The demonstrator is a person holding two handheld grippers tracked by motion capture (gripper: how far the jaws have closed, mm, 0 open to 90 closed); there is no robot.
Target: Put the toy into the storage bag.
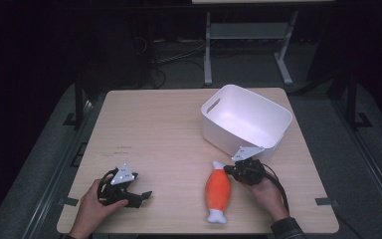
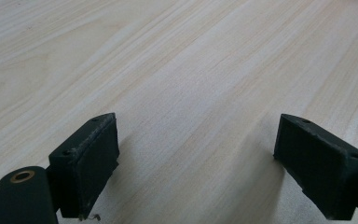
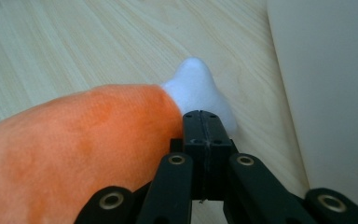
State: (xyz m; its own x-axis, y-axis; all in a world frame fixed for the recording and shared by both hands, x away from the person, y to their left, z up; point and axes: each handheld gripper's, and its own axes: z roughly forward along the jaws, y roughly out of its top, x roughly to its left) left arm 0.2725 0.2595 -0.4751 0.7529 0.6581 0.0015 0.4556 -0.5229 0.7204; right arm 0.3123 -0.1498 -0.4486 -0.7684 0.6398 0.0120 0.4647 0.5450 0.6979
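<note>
The right gripper's (image 3: 204,122) two black jaws are seen pressed flat together with nothing between them, their tips set against the plush toy (image 3: 74,140) where its orange body meets the white knob at its far end. The left gripper's (image 2: 198,154) two jaws are held wide apart over bare wood, nothing between them. One plush toy (image 1: 217,190) is counted, orange with a white knob at each end, laid lengthwise near the front edge of the table (image 1: 159,129), right of centre. One white bin (image 1: 246,122) is counted, set at the far right of the table just beyond the toy and the right gripper (image 1: 230,169); nothing can be made out inside it, though its near wall hides part of the floor. The right hand (image 1: 266,191) is brought in from the near right edge, its gripper pointed left at the toy's far end. The left hand (image 1: 97,204) is rested at the near left, its gripper (image 1: 146,195) laid low and pointed right, well apart from the toy.
</note>
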